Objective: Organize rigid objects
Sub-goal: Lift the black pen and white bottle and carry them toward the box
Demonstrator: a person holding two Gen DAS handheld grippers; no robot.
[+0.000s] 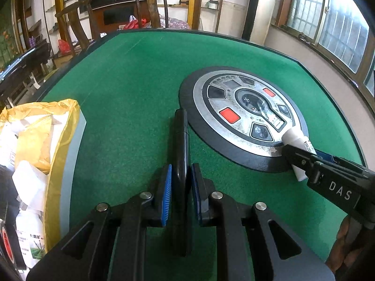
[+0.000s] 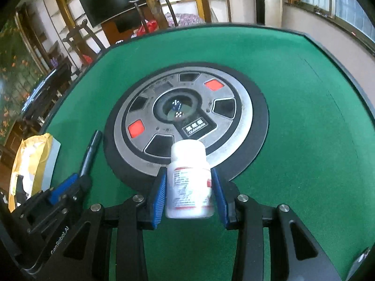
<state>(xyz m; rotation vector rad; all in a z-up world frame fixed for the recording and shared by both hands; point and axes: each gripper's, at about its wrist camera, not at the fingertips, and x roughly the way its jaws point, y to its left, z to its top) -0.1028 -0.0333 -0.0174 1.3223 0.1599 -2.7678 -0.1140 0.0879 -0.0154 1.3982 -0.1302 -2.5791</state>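
Note:
My left gripper (image 1: 181,171) is shut on a black pen (image 1: 181,135), which sticks out forward over the green felt table (image 1: 131,89). In the right wrist view the same pen (image 2: 90,149) points away from the left gripper (image 2: 77,178). The blue pads of my right gripper (image 2: 188,172) press both sides of a white pill bottle (image 2: 187,157) with a printed label. The bottle is held at the near edge of the round control panel (image 2: 234,140). From the left wrist view the bottle (image 1: 294,138) shows in the right gripper (image 1: 294,155) at the panel's rim.
A grey bin (image 1: 76,145) lined with a yellow bag (image 1: 35,140) stands at the table's left edge and holds white bottles and packets. The round silver and black panel (image 1: 201,100) sits in the table's centre. Wooden chairs (image 1: 150,9) stand beyond the far edge.

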